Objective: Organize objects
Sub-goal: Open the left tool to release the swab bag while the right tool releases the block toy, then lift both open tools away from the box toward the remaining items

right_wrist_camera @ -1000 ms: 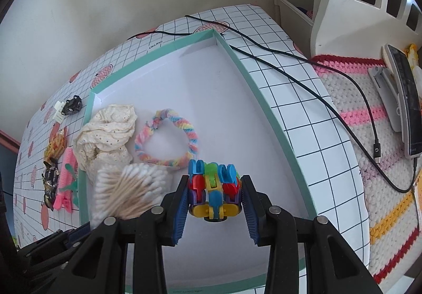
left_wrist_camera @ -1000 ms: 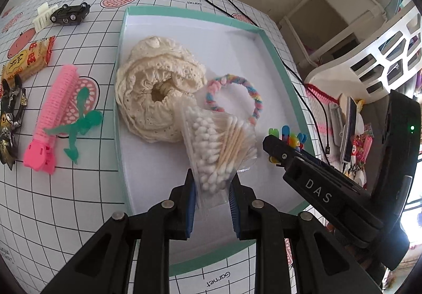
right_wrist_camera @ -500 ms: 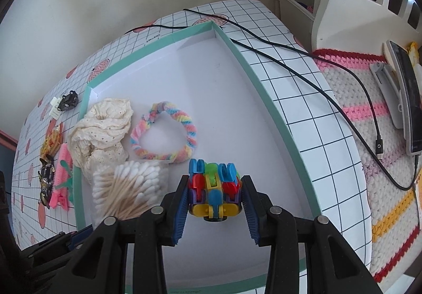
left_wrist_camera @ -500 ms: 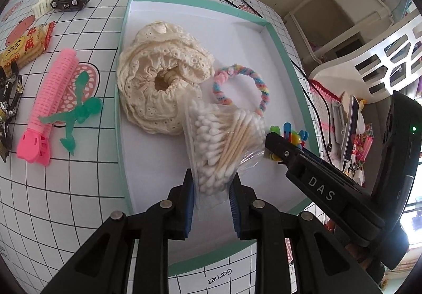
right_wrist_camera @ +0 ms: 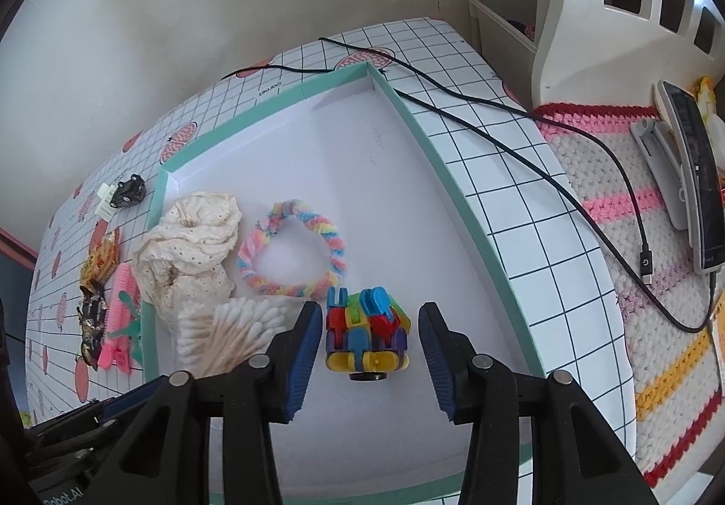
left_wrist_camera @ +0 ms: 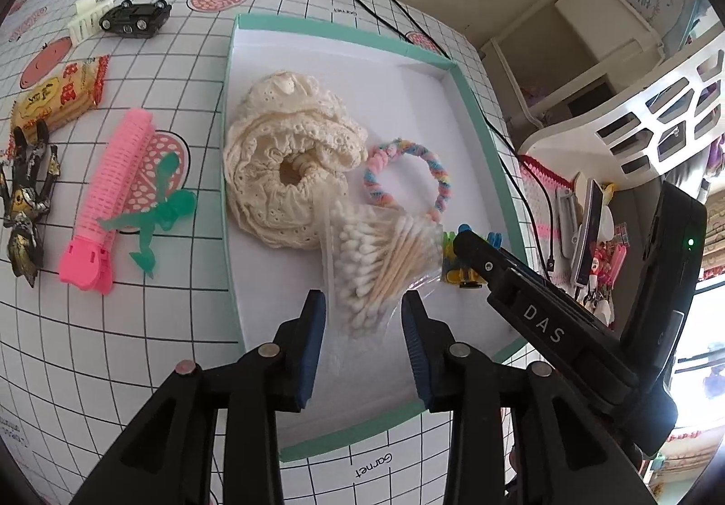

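My left gripper (left_wrist_camera: 362, 319) stands released, jaws parted on either side of the bag of cotton swabs (left_wrist_camera: 380, 260); the bag lies on the floor of the teal-rimmed tray (left_wrist_camera: 226, 170), lower centre of the left wrist frame, its upper edge against the cream lace scrunchie (left_wrist_camera: 290, 170). My right gripper (right_wrist_camera: 371, 351) is likewise released, jaws clear on both sides of the multicoloured block toy (right_wrist_camera: 367, 330); the toy sits in the tray at lower centre of the right wrist frame, just below the pastel hair ring (right_wrist_camera: 292, 253). Assessment: both placements appear finished; the step in hand is withdrawal. Outstanding at the left of the left wrist frame, outside the tray: dark figurine (left_wrist_camera: 27, 197), snack packet (left_wrist_camera: 59, 95), pink hair roller (left_wrist_camera: 111, 197), green figure (left_wrist_camera: 156, 215), toy car (left_wrist_camera: 136, 18). The next move calls for lifting clear without dragging the bag, then fetching one of these.
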`<act>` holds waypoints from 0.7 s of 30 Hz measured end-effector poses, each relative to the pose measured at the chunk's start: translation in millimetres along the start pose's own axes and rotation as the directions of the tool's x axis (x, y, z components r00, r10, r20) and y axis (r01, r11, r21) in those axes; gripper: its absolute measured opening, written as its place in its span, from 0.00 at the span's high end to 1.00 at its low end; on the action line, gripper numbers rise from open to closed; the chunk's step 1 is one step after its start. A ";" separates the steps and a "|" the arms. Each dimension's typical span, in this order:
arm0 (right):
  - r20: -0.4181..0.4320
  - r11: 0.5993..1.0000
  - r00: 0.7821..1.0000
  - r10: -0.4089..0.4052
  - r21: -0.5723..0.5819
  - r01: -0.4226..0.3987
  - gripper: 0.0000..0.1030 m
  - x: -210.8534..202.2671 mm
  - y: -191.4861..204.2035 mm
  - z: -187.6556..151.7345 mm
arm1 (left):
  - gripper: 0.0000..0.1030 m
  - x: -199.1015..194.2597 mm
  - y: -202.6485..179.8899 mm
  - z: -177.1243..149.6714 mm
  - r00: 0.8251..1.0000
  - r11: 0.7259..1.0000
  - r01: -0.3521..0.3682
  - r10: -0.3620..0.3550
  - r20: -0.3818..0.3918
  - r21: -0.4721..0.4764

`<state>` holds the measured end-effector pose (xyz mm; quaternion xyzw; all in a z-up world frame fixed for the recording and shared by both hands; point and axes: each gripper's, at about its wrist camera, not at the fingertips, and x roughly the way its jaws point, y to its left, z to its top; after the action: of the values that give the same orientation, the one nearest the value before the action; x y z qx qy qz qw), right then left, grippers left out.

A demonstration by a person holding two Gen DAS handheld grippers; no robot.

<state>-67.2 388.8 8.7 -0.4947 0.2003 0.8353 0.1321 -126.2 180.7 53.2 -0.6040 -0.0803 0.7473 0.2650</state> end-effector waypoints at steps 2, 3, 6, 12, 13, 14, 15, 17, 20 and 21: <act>0.021 1.000 1.000 0.008 0.002 -0.008 0.53 -4.4 0.4 1.1 | 0.66 -9.1 1.1 2.4 0.999 1.000 -0.013 0.013 0.036 0.002; 0.030 1.000 0.999 0.012 0.002 -0.012 0.53 -6.5 0.7 1.6 | 0.66 -13.8 3.1 3.4 0.998 1.000 -0.022 0.022 0.055 0.001; 0.048 1.000 0.999 0.020 0.000 -0.020 0.53 -10.1 2.2 2.9 | 0.66 -21.8 9.1 7.7 0.994 0.999 -0.050 0.051 0.100 -0.008; 0.042 1.000 0.999 0.010 -0.018 -0.009 0.53 -6.6 7.0 2.4 | 0.61 -16.0 12.3 17.5 0.984 0.994 -0.099 0.104 0.147 -0.044; 0.043 1.000 0.999 0.011 -0.023 -0.010 0.53 -6.3 7.8 2.5 | 0.58 -16.6 14.5 18.2 0.982 0.993 -0.107 0.113 0.151 -0.051; 0.046 1.000 0.999 0.014 -0.025 -0.013 0.53 -6.1 8.2 2.3 | 0.50 -24.0 20.2 15.6 0.980 0.992 -0.113 0.121 0.157 -0.058; 0.046 1.000 0.999 0.016 -0.027 -0.015 0.51 -5.9 8.5 2.0 | 0.46 -25.4 22.4 15.8 0.978 0.991 -0.120 0.130 0.164 -0.066; 0.047 0.999 0.999 0.017 -0.030 -0.016 0.44 -5.3 9.5 1.8 | 0.44 -27.0 26.5 16.7 0.973 0.987 -0.138 0.150 0.175 -0.078; 0.054 0.999 0.998 0.018 -0.032 -0.016 0.37 -5.5 10.3 1.3 | 0.35 -29.8 32.4 17.5 0.965 0.981 -0.164 0.181 0.192 -0.100; 0.055 0.999 0.998 0.019 -0.033 -0.017 0.35 -5.6 10.3 1.3 | 0.32 -30.9 34.9 17.4 0.961 0.979 -0.172 0.191 0.198 -0.109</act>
<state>-69.8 380.2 16.3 -0.4716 0.1872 0.8530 0.1222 -149.1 139.5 68.9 -0.5389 -0.0853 0.8230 0.1578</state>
